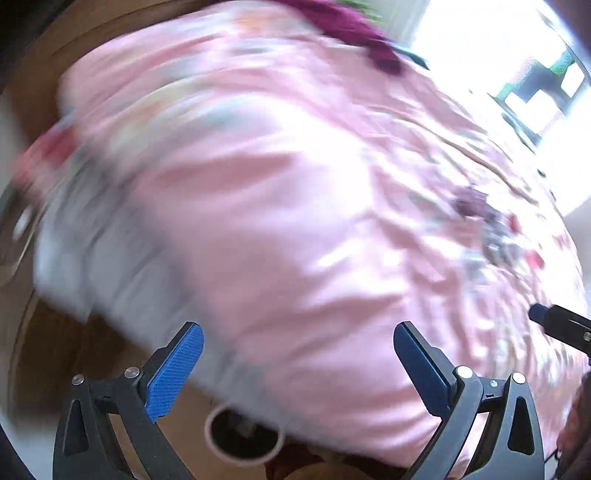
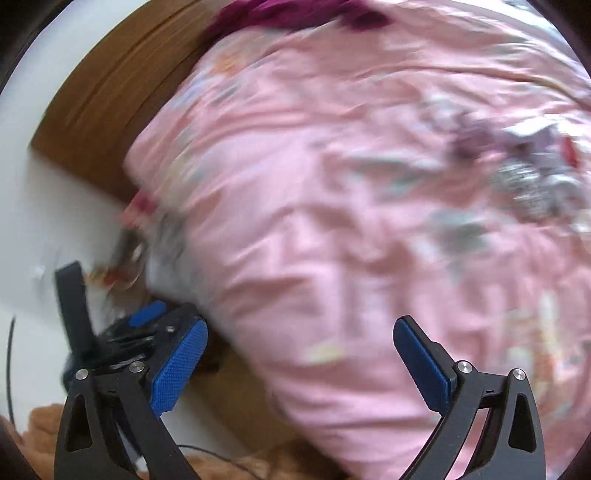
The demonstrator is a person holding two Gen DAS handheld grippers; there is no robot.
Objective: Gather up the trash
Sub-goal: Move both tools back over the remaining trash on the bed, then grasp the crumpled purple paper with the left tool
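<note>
This is a bedroom in a home. A bed takes up nearly all of both wrist views, covered by a rumpled pink bedspread [image 1: 280, 206] with a faded floral print — the blur hides the pattern's detail. A dark magenta cloth [image 2: 295, 14] lies bunched at the far end of the bed. A brown wooden bed frame [image 2: 110, 96] runs along the mattress edge, with pale floor [image 2: 55, 206] beside it. Bright daylight pours in through a window [image 1: 517, 55] past the bed's far corner — too washed out to see more.
</note>
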